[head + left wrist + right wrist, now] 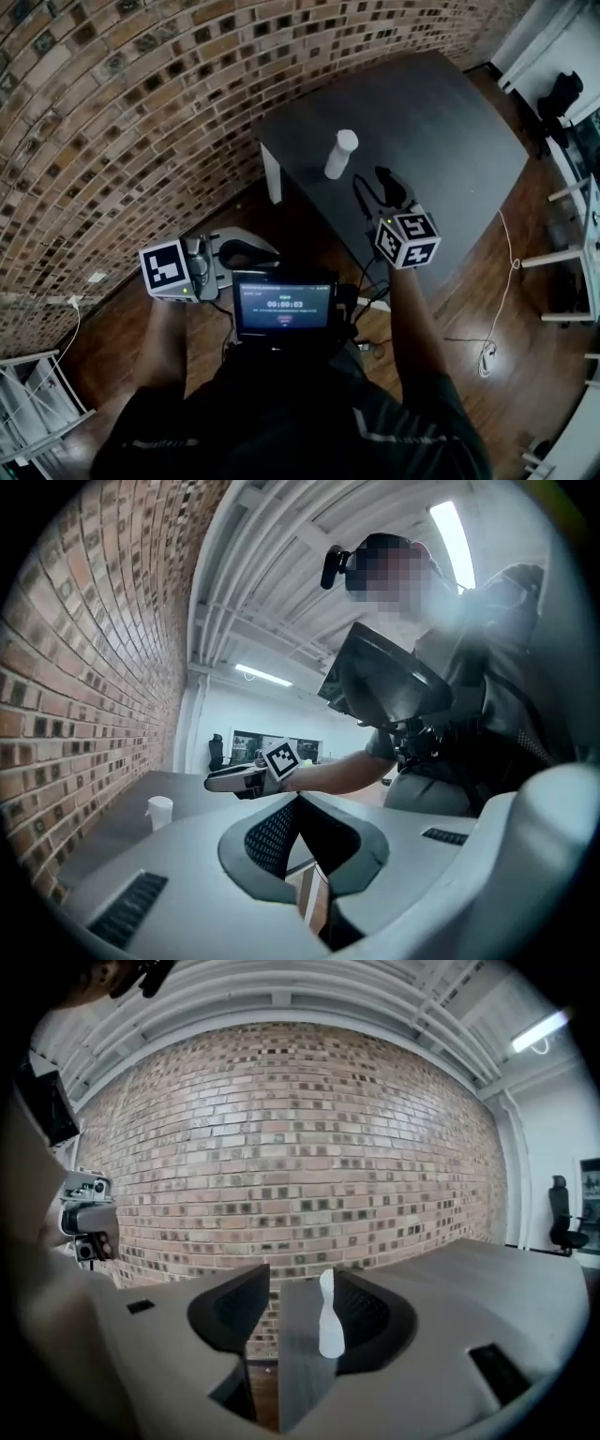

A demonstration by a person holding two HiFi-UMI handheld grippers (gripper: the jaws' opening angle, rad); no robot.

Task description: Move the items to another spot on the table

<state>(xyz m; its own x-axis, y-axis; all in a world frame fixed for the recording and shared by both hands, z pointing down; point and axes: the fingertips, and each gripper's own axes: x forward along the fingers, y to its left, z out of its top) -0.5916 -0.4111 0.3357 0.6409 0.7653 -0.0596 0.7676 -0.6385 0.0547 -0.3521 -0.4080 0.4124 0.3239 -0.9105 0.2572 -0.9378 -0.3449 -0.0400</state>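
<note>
A white bottle (340, 155) stands upright near the left edge of the dark grey table (441, 122). My right gripper (382, 187) hovers over the table's near edge, pointing at the bottle from a short way off. Its jaws stand open and empty. In the right gripper view the bottle (328, 1318) shows between the fingers of that gripper (302, 1288), still apart from them. My left gripper (246, 254) is off the table to the left, over the floor, pointing right. Its fingertips meet in the left gripper view (298, 802), holding nothing. The bottle (159, 813) shows small there.
A brick wall (112, 112) runs along the left, close behind the table. A white table leg (272, 174) stands at the near corner. A screen (284, 305) hangs at my chest. White furniture (577, 253) and a cable (497, 328) are on the wooden floor at right.
</note>
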